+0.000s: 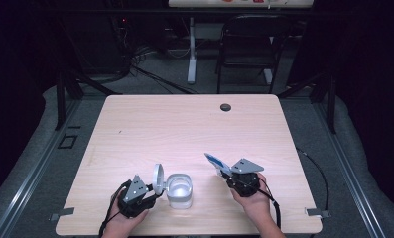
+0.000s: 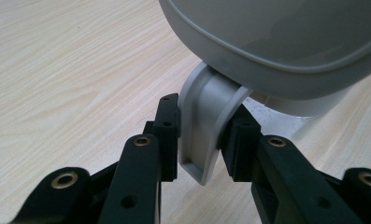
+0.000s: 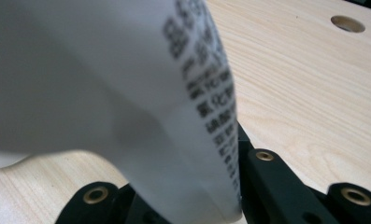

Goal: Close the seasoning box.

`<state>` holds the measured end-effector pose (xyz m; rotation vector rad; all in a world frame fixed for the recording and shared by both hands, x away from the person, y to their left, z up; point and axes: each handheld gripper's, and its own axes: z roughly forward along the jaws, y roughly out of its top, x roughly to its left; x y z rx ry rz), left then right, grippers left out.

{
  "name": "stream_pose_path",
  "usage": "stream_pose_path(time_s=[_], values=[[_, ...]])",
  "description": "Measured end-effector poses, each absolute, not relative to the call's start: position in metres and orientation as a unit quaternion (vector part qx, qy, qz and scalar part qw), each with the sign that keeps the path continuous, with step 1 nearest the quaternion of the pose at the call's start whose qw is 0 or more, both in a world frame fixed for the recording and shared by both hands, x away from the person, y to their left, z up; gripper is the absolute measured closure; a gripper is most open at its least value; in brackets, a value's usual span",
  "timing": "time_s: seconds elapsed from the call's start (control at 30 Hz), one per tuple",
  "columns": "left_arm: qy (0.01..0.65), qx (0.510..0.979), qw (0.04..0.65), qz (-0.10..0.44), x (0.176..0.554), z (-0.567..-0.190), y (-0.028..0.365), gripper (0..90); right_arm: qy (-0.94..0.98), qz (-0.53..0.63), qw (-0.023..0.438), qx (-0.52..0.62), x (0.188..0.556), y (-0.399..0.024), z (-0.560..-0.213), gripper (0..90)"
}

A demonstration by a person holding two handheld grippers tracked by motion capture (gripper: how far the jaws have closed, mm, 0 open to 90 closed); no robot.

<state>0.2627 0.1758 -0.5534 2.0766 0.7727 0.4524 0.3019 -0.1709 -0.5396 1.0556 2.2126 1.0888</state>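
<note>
Container [image 1: 179, 190] at near table [image 1: 194, 124] edge, lid [image 1: 158, 179] flipped up | left gripper [image 1: 152, 191] clamps its handle [image 2: 202, 135] (steadying it) | right gripper [image 1: 224, 173] pinches printed sachet [image 1: 215, 162], probably to empty into container

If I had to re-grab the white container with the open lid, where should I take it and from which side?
Take the white container by its handle, the curved grey strap below the raised lid, coming in level from the container's left. The strap is narrow and flat-sided, so the pads fit either face, as the left hand-held gripper does now.
</note>
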Motion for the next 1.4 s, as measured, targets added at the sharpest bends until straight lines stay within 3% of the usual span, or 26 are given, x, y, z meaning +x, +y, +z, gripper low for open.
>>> stream_pose_path(time_s=[0.53, 0.83, 1.13, 1.4], values=[[0.31, 0.83, 0.427, 0.18, 0.262, -0.554, 0.176, 70.5, 0.791, 0.411, 0.202, 0.405, 0.304, -0.176, -0.559, 77.8], [0.311, 0.829, 0.429, 0.179, 0.262, -0.554, 0.176, 70.1, 0.786, 0.406, 0.199, 0.42, 0.303, -0.18, -0.564, 69.8], [0.311, 0.827, 0.433, 0.179, 0.261, -0.552, 0.177, 68.4, 0.775, 0.414, 0.193, 0.437, 0.301, -0.185, -0.566, 55.4], [0.313, 0.827, 0.432, 0.178, 0.261, -0.552, 0.178, 67.0, 0.776, 0.411, 0.193, 0.437, 0.297, -0.185, -0.566, 49.8]])
